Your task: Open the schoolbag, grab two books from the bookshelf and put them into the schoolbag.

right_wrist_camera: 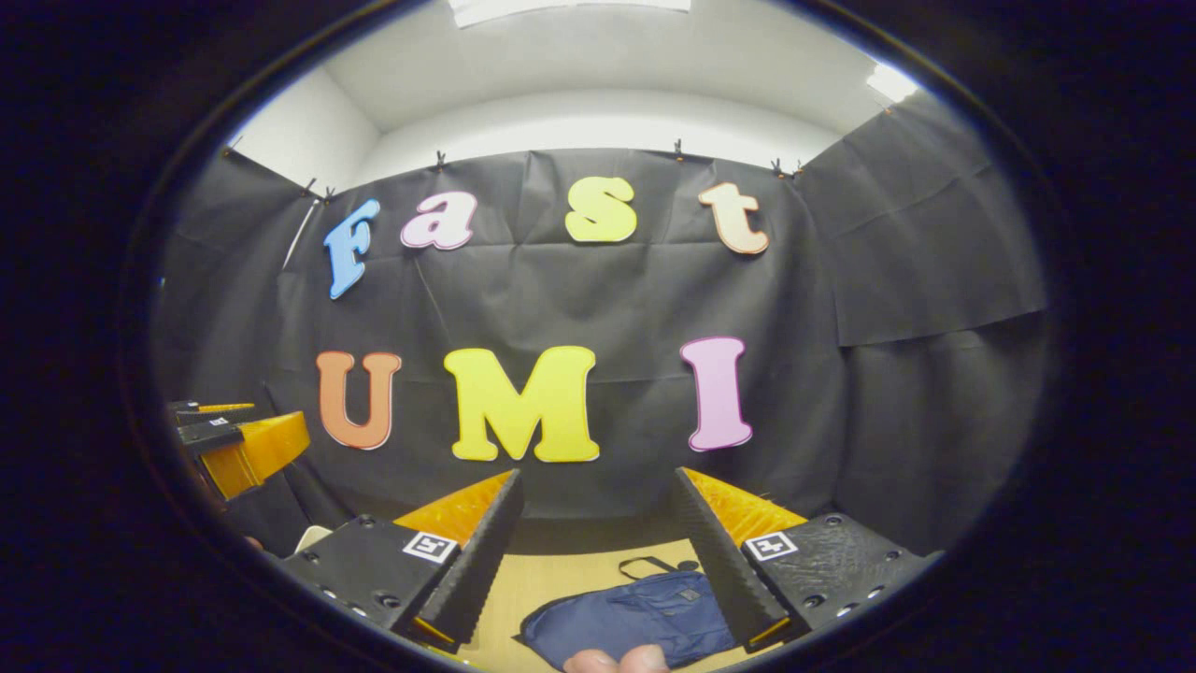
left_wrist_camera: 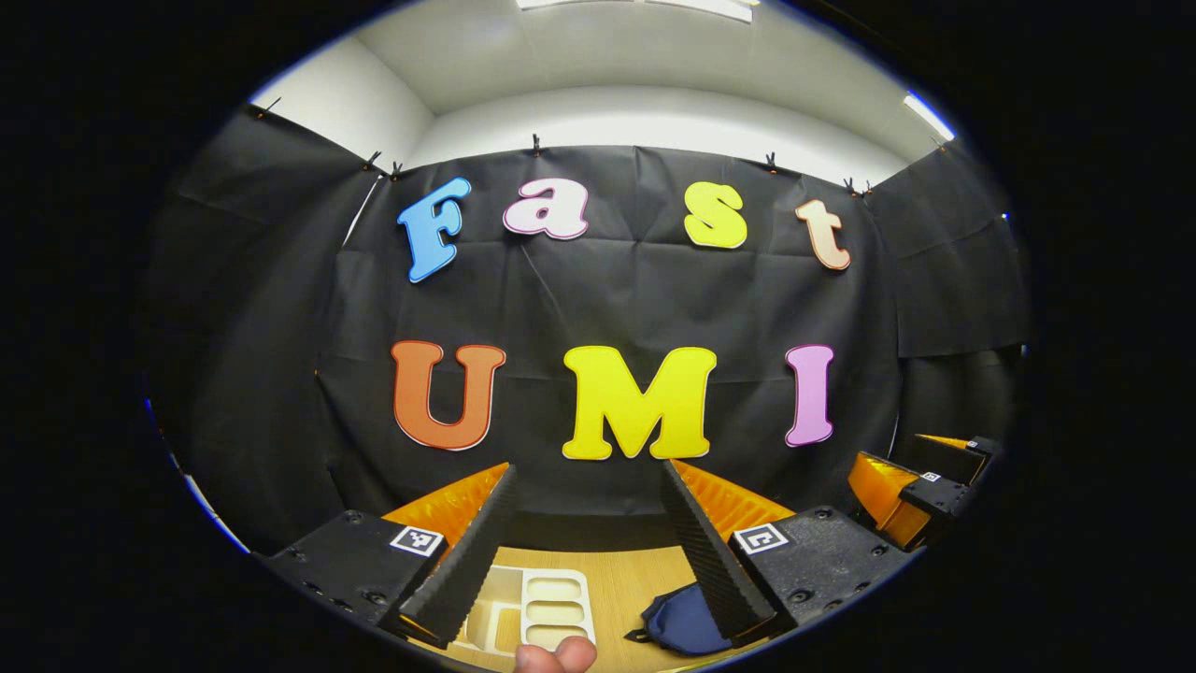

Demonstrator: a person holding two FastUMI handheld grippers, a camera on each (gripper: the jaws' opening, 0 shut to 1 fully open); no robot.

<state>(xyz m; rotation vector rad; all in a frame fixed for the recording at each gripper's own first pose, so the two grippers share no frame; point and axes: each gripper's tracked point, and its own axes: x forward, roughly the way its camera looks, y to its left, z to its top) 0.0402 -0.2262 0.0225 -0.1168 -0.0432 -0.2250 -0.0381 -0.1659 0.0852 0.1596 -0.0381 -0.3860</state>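
My left gripper (left_wrist_camera: 589, 505) sits at the bottom centre of the left gripper view, its two ridged fingers spread wide with nothing between them, and a fingertip (left_wrist_camera: 556, 656) of mine shows at the lower edge. My right gripper (right_wrist_camera: 598, 509) is spread just as wide at the bottom centre of the right gripper view, two of my fingertips (right_wrist_camera: 617, 660) below it. Each view catches the other gripper at mid-height near its edge.
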